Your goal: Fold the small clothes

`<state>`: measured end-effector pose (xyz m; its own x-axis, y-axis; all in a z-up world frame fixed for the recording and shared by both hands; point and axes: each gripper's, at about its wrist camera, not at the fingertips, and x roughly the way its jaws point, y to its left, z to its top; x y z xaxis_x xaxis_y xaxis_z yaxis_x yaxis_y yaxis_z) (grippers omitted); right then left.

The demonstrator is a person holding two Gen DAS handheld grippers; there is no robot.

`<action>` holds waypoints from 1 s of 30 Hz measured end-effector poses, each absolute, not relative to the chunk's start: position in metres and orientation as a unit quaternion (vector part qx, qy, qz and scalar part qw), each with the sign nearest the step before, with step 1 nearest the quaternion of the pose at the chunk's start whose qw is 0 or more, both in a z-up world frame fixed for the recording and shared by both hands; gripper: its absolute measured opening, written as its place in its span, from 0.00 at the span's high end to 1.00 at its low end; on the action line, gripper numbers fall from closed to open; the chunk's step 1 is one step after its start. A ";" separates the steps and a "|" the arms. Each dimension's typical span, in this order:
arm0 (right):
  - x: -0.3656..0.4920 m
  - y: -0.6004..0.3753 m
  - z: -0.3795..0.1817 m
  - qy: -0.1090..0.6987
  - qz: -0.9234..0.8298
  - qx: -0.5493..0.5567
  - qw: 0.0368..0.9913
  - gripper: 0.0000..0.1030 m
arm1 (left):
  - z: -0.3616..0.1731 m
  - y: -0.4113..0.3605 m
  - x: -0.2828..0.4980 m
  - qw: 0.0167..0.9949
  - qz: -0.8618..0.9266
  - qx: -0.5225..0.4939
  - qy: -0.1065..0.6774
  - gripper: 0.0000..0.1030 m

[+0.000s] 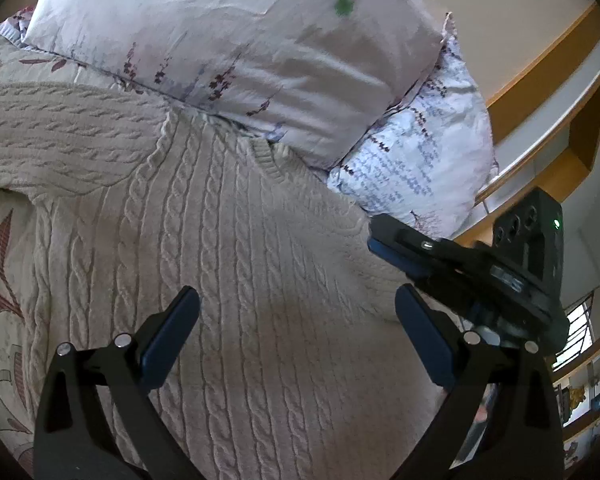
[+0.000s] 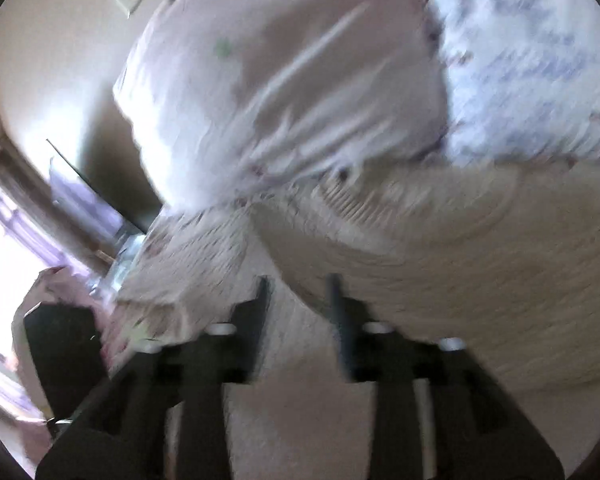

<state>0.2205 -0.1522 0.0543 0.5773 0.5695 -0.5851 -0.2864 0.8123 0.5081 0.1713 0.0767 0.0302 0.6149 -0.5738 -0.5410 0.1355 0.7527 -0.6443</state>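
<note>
A cream cable-knit sweater (image 1: 228, 240) lies spread on the bed, one sleeve stretching to the left. My left gripper (image 1: 296, 316) is open and empty just above the sweater's body. My right gripper (image 1: 384, 240) shows at the right of the left wrist view, at the sweater's right edge. The right wrist view is blurred: the right gripper (image 2: 300, 292) has its fingers partly apart with cream knit fabric (image 2: 480, 260) between and beyond them. I cannot tell whether it grips the fabric.
Two floral pillows (image 1: 240, 40) (image 1: 420, 148) lie against the wall beyond the sweater. A leaf-patterned bedspread (image 1: 0, 260) shows at the left. Wooden shelving (image 1: 552, 92) stands at the right. A window (image 2: 4, 240) and a dark object (image 2: 64, 352) are at the left of the right wrist view.
</note>
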 end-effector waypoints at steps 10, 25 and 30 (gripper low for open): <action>0.149 -0.326 0.013 0.374 0.049 0.389 0.840 0.53 | 0.006 0.061 0.205 0.823 -0.173 -0.295 0.453 0.34; 0.156 -0.375 -0.011 0.309 -0.030 0.441 0.842 0.91 | 0.013 0.045 0.263 0.853 -0.150 -0.235 0.442 0.93; 0.144 -0.365 -0.001 0.269 -0.020 0.419 0.867 0.92 | 0.041 0.053 0.258 0.895 -0.146 -0.192 0.375 0.93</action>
<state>0.1435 -0.3645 -0.0010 0.8549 0.1910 -0.4823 0.2587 0.6489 0.7156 0.2584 0.0527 0.0407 0.6762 -0.4062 -0.6146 0.1180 0.8832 -0.4539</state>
